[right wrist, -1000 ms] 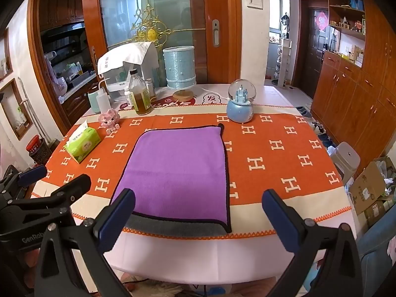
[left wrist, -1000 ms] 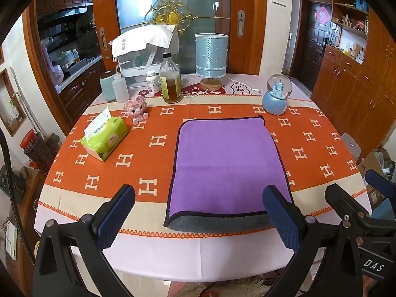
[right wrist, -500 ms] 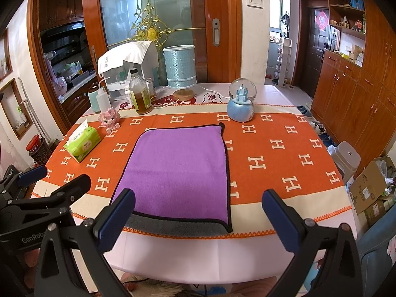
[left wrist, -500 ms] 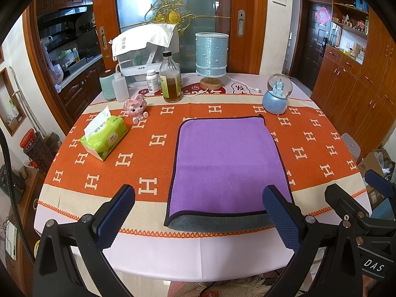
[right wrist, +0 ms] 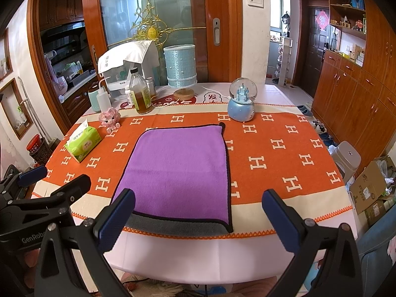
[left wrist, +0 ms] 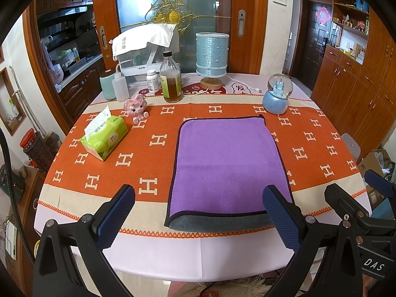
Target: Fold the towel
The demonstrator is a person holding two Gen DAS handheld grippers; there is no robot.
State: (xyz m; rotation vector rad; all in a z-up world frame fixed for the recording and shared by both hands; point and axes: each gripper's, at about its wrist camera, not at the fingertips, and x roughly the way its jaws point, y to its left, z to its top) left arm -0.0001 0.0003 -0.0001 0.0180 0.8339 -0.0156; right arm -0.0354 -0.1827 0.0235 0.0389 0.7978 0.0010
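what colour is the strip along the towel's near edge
Grey strip, below the purple towel face; clearest in the left wrist view.

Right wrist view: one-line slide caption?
Open right gripper hovers before the purple towel lying on the orange tablecloth.

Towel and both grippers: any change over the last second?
No visible change. The purple towel lies flat on the orange runner, its grey underside showing along the near edge. The left gripper and right gripper hang open over the table's near edge, holding nothing. The tissue pack, bottle and snow globe sit where they were.
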